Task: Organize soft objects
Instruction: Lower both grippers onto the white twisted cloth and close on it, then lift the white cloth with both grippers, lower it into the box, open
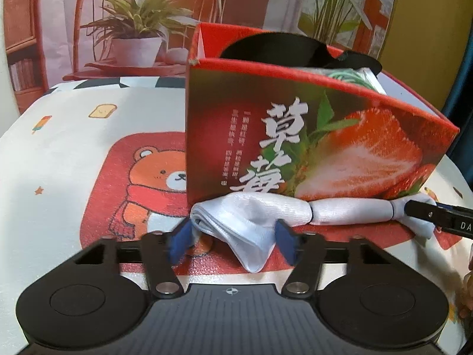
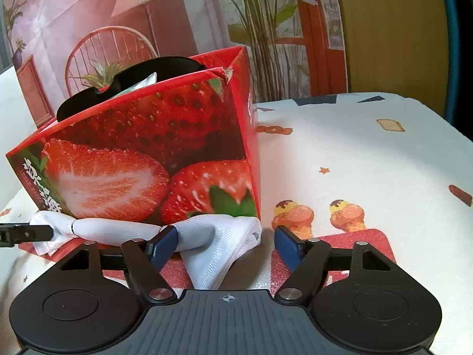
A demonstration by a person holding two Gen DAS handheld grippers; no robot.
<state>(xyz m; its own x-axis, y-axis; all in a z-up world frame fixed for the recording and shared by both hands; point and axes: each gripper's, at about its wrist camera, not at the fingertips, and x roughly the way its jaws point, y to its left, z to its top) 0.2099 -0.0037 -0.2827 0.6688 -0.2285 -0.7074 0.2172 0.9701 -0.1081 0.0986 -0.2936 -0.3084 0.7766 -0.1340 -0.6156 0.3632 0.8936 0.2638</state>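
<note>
The strawberry box [image 1: 310, 136] already held dark and pale soft items; one white cloth [image 1: 251, 216] lay on the tablecloth [image 1: 74, 153] touching the box's front; the left gripper [image 1: 233, 236] and right gripper [image 2: 226, 245] stood open around its ends, not yet pinching; lifting it in remained.

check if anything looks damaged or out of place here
The strawberry box has a torn, frayed top corner, seen in the right wrist view. A black item sticks up over its rim rather than lying inside. The white cloth lies twisted on the tablecloth against the box front, not yet put away.
</note>
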